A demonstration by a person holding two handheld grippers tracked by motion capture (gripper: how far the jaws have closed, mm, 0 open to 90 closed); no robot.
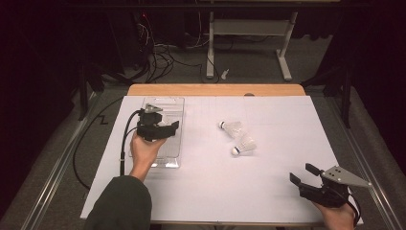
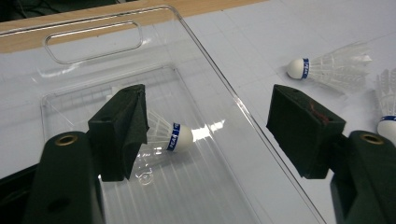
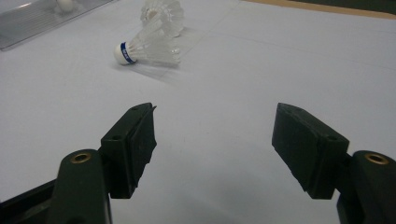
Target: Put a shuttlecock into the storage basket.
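Shuttlecock in tray: one shuttlecock is lying on its side inside the clear tray, cork end pointing toward the table's middle, feathers tucked behind the left gripper's near jaw.
Tray: it is sitting toward the table's far-left corner, handle slot at the far end.
Left gripper: the left gripper is hovering over the tray with jaws spread wide and gripping nothing; the shuttlecock is lying free between them.
Loose shuttlecocks: two more are waiting on the white table right of centre, the far shuttlecock and the near shuttlecock, close together, each cork pointing left.
Right gripper: the right gripper is resting near the table's near-right corner, jaws wide, empty.
Key relation: the near shuttlecock is lying ahead and to the left of the right gripper, long axis running across its line of sight; judging from this, the right hand looks a little nearer to the pair.
Likely next: probably another pick for the tray.
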